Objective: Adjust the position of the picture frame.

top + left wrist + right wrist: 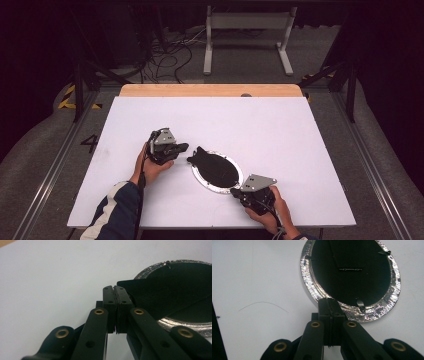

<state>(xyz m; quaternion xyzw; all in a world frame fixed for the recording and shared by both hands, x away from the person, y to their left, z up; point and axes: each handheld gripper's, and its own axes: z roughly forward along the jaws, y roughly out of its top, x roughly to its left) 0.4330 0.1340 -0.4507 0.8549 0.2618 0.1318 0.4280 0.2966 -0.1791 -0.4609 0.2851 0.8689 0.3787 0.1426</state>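
White worktop (280,125) carries an oval frame (216,170); my left gripper (186,147), fingers closed and empty, sits at its 10 o'clock, right gripper (235,192), closed and empty, at 5.

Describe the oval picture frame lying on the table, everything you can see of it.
The oval frame lies face down on the white table, between the two grippers. Its rim looks like hammered silvery metal; a black backing board fills the middle, held by small turn clips around the edge. A black easel stand, hinged on the back, points toward the left gripper, whose shut jaws sit beside its tip; contact is unclear. The right gripper, also shut, sits at the near rim; whether it presses there is uncertain.
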